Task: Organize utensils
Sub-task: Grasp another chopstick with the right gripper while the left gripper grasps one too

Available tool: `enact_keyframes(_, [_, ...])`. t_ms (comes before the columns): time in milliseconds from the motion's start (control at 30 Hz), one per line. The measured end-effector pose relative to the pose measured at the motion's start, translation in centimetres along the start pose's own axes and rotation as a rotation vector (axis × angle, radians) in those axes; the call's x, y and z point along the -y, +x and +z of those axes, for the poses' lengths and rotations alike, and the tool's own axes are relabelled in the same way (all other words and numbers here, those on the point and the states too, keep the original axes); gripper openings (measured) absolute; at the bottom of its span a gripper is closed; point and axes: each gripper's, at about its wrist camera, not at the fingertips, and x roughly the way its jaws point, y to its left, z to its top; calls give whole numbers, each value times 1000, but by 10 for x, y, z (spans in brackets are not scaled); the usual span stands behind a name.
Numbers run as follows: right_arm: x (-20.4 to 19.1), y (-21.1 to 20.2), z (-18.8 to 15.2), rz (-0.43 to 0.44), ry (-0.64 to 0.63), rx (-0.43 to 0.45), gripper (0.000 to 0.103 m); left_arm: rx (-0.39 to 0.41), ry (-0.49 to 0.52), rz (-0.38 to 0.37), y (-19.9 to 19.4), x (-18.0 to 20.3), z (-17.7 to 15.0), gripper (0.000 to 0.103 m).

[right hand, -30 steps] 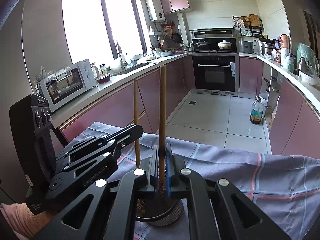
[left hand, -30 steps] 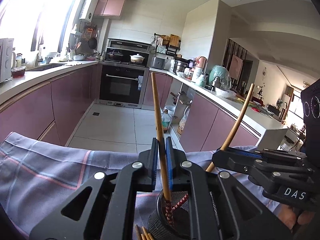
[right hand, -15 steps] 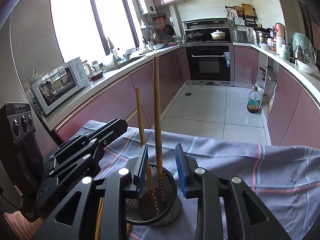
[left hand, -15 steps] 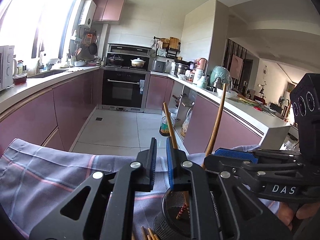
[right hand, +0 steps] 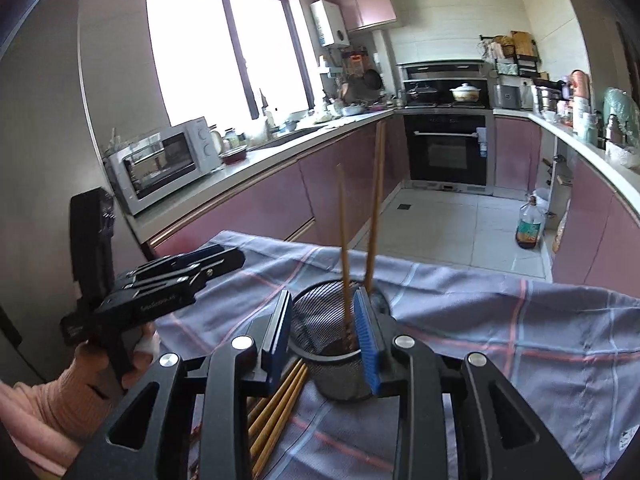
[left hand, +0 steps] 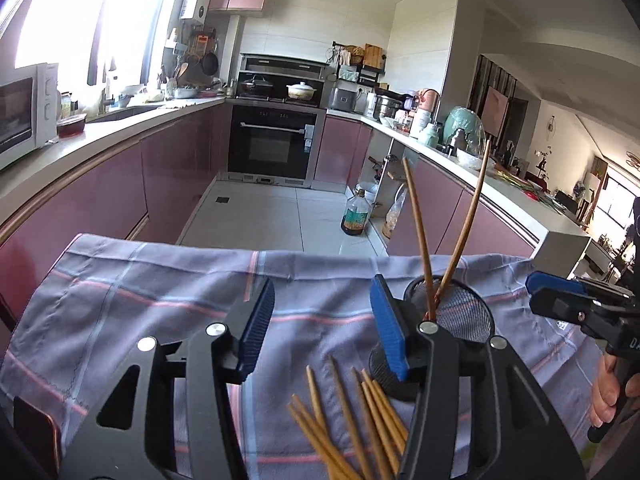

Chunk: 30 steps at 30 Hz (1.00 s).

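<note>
A black mesh holder (left hand: 460, 316) stands on the purple plaid cloth (left hand: 140, 292), with two wooden chopsticks (left hand: 418, 232) upright in it. It also shows in the right wrist view (right hand: 324, 320) with both chopsticks (right hand: 343, 248). Several loose chopsticks (left hand: 352, 420) lie on the cloth near the holder, and show in the right wrist view (right hand: 280, 404). My left gripper (left hand: 324, 324) is open and empty, to the left of the holder. My right gripper (right hand: 326, 332) is open and empty, with the holder's near rim between its jaws.
The cloth-covered table ends at a far edge (left hand: 280, 254) above the kitchen floor. An oil bottle (left hand: 354, 216) stands on the floor. A microwave (right hand: 164, 160) sits on the left counter. The other gripper shows in each view (left hand: 580, 304) (right hand: 168, 284).
Both grippers let go of their chopsticks, which now stand in the holder. Both sets of jaws opened, and the left gripper drew back and to the left.
</note>
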Motion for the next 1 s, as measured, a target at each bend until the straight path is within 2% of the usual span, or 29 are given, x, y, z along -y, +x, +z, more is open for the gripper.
enact_keyframes(67, [-10, 8, -16, 57, 3, -70, 30, -42, -8, 10, -6, -14, -13, 49])
enact_keyframes(233, [-34, 40, -54, 128, -20, -234, 25, -149, -1, 29, -12, -38, -50, 49])
enact_keyframes(300, [-42, 56, -64, 162, -11, -288, 24, -173, 11, 36, -13, -41, -65, 48])
enact_keyframes(433, [-57, 86, -77, 177, -17, -370, 20, -208, 2, 23, -17, -40, -86, 48])
enact_keyframes(667, [-79, 104, -82, 161, -26, -411, 13, -236, -7, 8, -21, -30, -97, 48])
enact_keyframes(1000, [-81, 108, -83, 78, -40, -437, 12, -285, 30, -37, -15, -17, -103, 48])
